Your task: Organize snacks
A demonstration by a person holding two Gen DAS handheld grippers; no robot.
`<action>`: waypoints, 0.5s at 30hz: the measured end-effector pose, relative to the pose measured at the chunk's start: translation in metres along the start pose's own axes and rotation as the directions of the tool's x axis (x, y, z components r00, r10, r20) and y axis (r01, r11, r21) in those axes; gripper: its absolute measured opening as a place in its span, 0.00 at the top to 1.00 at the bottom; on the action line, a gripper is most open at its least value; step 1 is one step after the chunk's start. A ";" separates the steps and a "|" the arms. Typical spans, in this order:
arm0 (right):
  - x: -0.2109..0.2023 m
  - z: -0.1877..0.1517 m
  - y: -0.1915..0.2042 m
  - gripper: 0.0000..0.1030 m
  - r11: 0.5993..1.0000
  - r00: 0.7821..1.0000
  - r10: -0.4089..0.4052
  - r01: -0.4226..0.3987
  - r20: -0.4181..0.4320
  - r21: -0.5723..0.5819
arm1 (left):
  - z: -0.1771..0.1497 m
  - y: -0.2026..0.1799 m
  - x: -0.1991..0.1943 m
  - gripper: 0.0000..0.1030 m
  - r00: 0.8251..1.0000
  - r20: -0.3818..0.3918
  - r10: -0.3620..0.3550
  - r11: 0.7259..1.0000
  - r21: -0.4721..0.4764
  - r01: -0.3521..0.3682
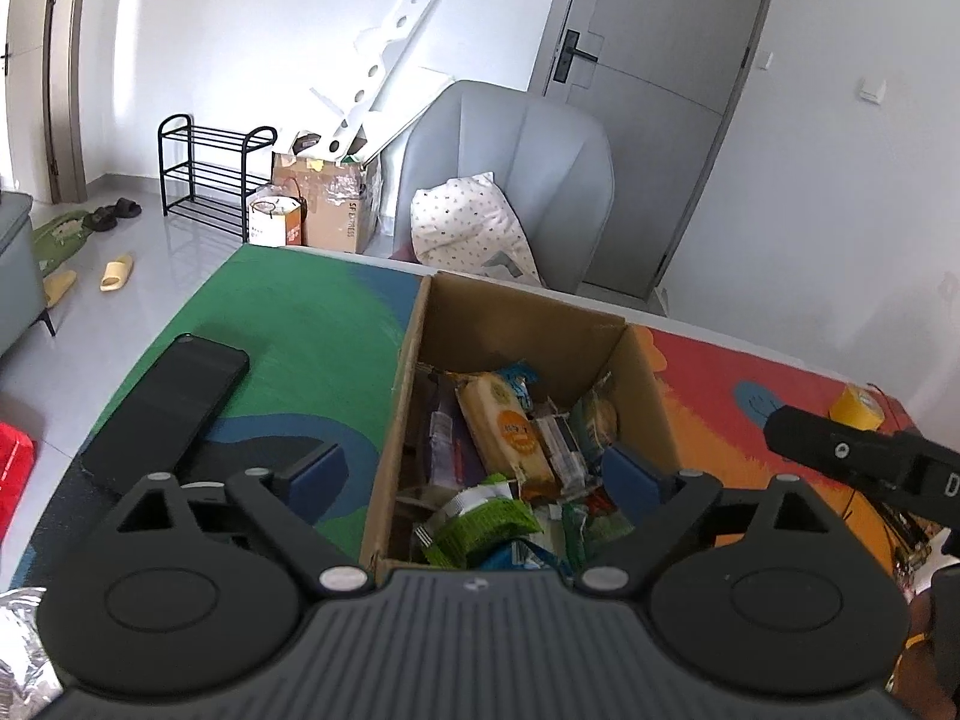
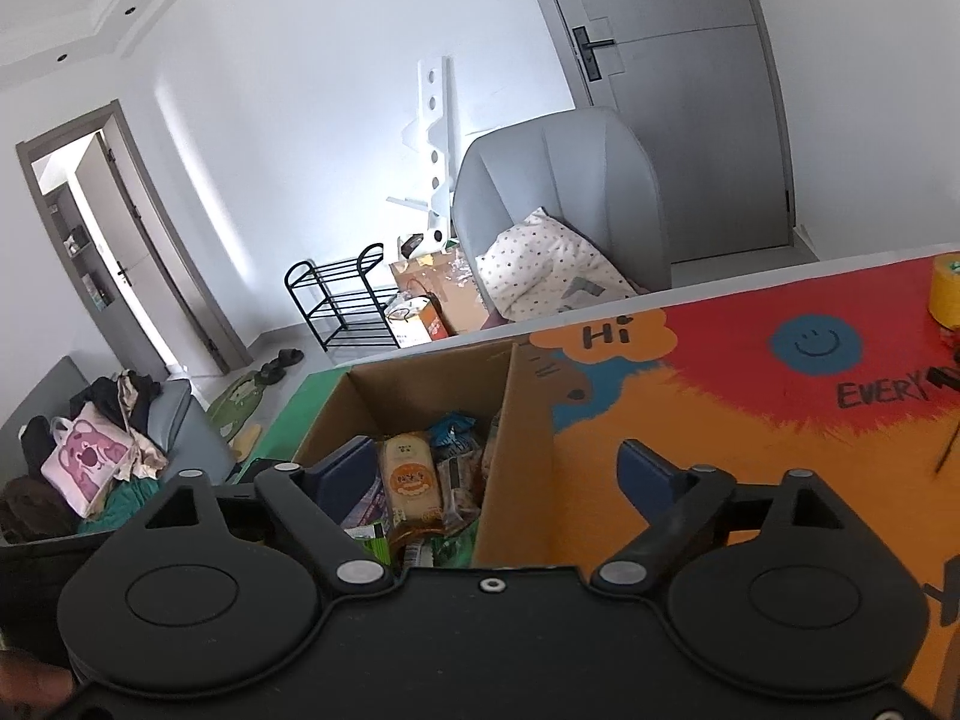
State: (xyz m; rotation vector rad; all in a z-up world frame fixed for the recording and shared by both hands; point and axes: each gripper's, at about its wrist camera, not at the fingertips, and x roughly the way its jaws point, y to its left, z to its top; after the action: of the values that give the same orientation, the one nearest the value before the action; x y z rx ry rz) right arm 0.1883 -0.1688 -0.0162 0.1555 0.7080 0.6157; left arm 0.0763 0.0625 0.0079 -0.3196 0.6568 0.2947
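Note:
An open cardboard box point(image 1: 516, 324) point(image 2: 432, 384) stands on the colourful table mat, holding several wrapped snacks. A tan and orange packet point(image 1: 504, 426) point(image 2: 411, 480) lies on top, with a green packet point(image 1: 480, 516) nearer me. My left gripper point(image 1: 474, 474) is open and straddles the box's left wall, its right finger above the snacks. My right gripper point(image 2: 497, 471) is open across the box's right wall, with one finger inside the box and the other over the orange mat. Nothing is held in either.
A black phone point(image 1: 174, 396) lies on the green part of the mat, left of the box. A yellow tape roll point(image 1: 855, 405) point(image 2: 948, 291) sits at the far right. A grey armchair point(image 1: 510, 180) with a pillow stands behind the table edge.

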 end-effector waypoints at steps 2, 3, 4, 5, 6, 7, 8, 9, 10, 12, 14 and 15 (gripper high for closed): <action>-0.007 -0.001 -0.001 0.09 1.000 1.000 -0.001 0.001 0.005 0.000 | -0.001 -0.002 -0.004 0.08 1.000 -0.005 -0.008 1.000 0.002 0.008; -0.008 -0.001 -0.001 0.06 1.000 1.000 0.000 0.000 0.007 -0.001 | -0.002 -0.004 -0.006 0.08 1.000 -0.005 -0.007 1.000 0.005 0.007; -0.012 -0.001 -0.002 0.04 1.000 1.000 -0.001 0.001 0.010 0.000 | -0.002 -0.005 -0.009 0.07 1.000 -0.003 -0.005 1.000 0.011 0.005; -0.015 -0.001 -0.002 0.02 1.000 1.000 -0.001 0.001 0.012 0.002 | -0.003 -0.008 -0.012 0.06 1.000 -0.001 -0.005 1.000 0.018 0.005; -0.017 -0.001 -0.003 0.02 1.000 1.000 -0.002 0.002 0.014 0.004 | -0.003 -0.010 -0.015 0.05 1.000 0.001 -0.008 1.000 0.025 0.007; -0.020 -0.001 -0.004 0.00 1.000 1.000 -0.004 0.003 0.018 0.008 | -0.004 -0.012 -0.018 0.04 1.000 0.006 -0.011 0.999 0.033 0.011; -0.023 -0.002 -0.005 0.00 1.000 1.000 -0.005 0.005 0.023 0.011 | -0.003 -0.013 -0.021 0.02 1.000 0.010 -0.015 0.999 0.040 0.015; -0.026 -0.002 -0.006 0.00 1.000 1.000 -0.008 0.007 0.027 0.014 | -0.003 -0.015 -0.024 0.00 1.000 0.015 -0.021 0.998 0.051 0.020; -0.029 -0.003 -0.008 0.00 1.000 1.000 -0.011 0.011 0.029 0.016 | -0.004 -0.017 -0.028 0.00 0.999 0.021 -0.027 0.998 0.059 0.025; -0.035 -0.005 -0.010 0.00 1.000 0.999 -0.018 0.017 0.031 0.023 | -0.005 -0.020 -0.034 0.00 0.999 0.032 -0.032 0.997 0.067 0.030; -0.041 -0.007 -0.013 0.00 0.999 0.999 -0.023 0.022 0.030 0.032 | -0.006 -0.021 -0.040 0.00 0.999 0.042 -0.034 0.997 0.075 0.031; -0.044 -0.008 -0.014 0.00 0.999 0.999 -0.023 0.022 0.030 0.034 | -0.006 -0.022 -0.044 0.00 0.998 0.046 -0.034 0.996 0.081 0.030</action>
State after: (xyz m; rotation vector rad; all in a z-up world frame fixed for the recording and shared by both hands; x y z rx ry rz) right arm 0.1639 -0.2060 -0.0024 0.1874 0.6901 0.5793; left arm 0.0477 0.0325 0.0354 -0.2455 0.6147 0.2437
